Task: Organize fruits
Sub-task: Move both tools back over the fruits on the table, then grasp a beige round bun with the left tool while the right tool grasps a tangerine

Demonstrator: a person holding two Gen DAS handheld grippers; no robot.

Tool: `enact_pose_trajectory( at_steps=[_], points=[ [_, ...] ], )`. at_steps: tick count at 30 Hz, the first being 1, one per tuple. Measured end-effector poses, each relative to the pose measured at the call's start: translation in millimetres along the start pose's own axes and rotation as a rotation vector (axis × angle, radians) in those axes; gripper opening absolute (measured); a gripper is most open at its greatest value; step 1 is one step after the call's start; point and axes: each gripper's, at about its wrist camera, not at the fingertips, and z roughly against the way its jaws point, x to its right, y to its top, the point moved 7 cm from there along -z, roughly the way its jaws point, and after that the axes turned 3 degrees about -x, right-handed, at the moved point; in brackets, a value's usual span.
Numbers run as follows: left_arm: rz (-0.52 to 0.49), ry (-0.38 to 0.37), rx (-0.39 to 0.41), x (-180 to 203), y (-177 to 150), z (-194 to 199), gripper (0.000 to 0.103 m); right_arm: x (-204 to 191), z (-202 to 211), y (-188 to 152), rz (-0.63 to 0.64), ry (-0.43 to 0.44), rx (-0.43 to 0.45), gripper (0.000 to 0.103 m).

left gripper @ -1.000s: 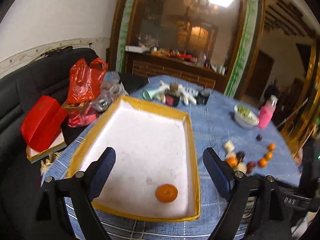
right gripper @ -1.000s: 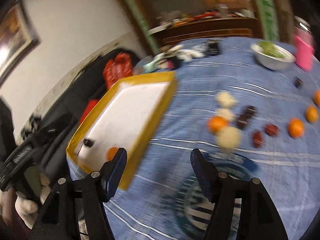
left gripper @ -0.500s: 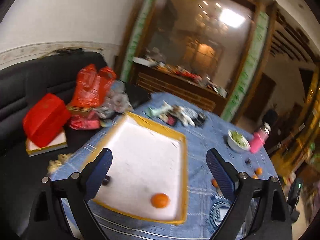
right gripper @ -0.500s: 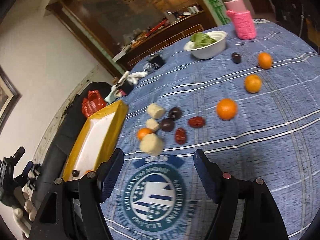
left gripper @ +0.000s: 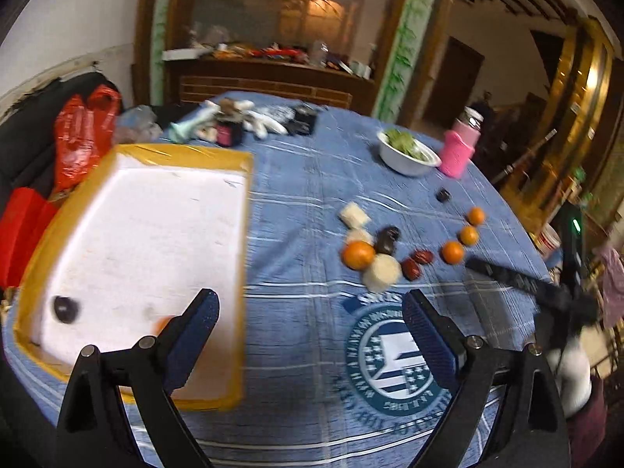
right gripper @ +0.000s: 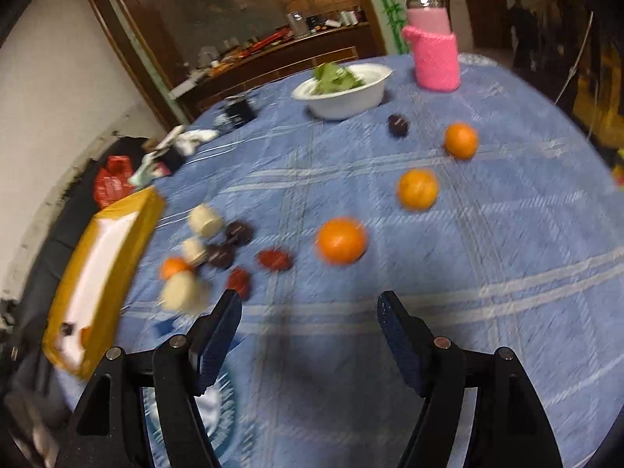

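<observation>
Table (left gripper: 312, 179): blue checked cloth | Tray (left gripper: 148, 156): yellow-rimmed, at left, holding a dark fruit (left gripper: 65, 307) and an orange piece partly hidden | Left gripper (left gripper: 308, 312): fingers spread, empty, above the cloth | Right gripper (right gripper: 308, 312): fingers spread, empty | Oranges (right gripper: 341, 240): loose on cloth, ahead of right gripper | Dates (right gripper: 274, 259): beside the pale pieces

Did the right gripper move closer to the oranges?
Yes. The right gripper swung right, away from the yellow tray; the nearest orange on the tablecloth now lies just ahead of its open jaws.
</observation>
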Motion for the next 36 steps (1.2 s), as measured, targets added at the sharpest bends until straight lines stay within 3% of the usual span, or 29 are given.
enact_pose_trajectory(
  at_steps=[3,8,10,12,16,21,23,25,26,28,29,36],
  points=[
    [-0.054,-0.049,-0.019,24.6,-0.8,-21.2,0.092,11.3,-11.7,18.8,0.011,-0.046,-0.001,0.076],
    [-0.121,-0.042,-0.074,49.8,-0.1,-62.4,0.078,16.5,-36.8,29.1,0.025,-0.051,-0.036,0.068],
    [-0.128,-0.034,-0.106,53.7,-0.2,-79.8,0.065,15.4,-43.4,27.0,0.039,-0.054,-0.044,0.066],
    [-0.123,-0.032,-0.145,57.5,0.0,-95.7,0.045,16.0,-47.5,25.3,0.050,-0.050,-0.049,0.064],
    [-0.114,0.002,-0.160,62.8,3.2,-116.7,0.045,13.5,-48.9,25.5,0.069,-0.041,-0.047,0.064],
    [-0.157,0.055,-0.152,75.4,5.9,-130.5,0.067,10.8,-49.1,24.9,0.085,-0.042,-0.050,0.064],
    [-0.180,0.079,-0.141,77.2,4.5,-132.1,0.067,9.3,-49.7,25.0,0.090,-0.042,-0.050,0.060],
    [-0.205,0.107,-0.132,78.1,3.1,-131.7,0.059,9.5,-49.7,25.0,0.090,-0.046,-0.049,0.051],
    [-0.211,0.134,-0.119,75.9,3.5,-128.9,0.045,9.8,-49.7,24.8,0.090,-0.048,-0.049,0.044],
    [-0.198,0.111,-0.123,74.2,3.6,-125.6,0.040,9.0,-49.5,24.3,0.091,-0.040,-0.049,0.039],
    [-0.182,0.082,-0.128,72.7,2.5,-123.0,0.032,8.0,-49.5,24.1,0.097,-0.038,-0.049,0.038],
    [-0.061,0.055,-0.087,44.1,4.9,-89.8,0.032,10.3,-44.1,23.1,0.086,-0.030,-0.035,0.038]
  ],
)
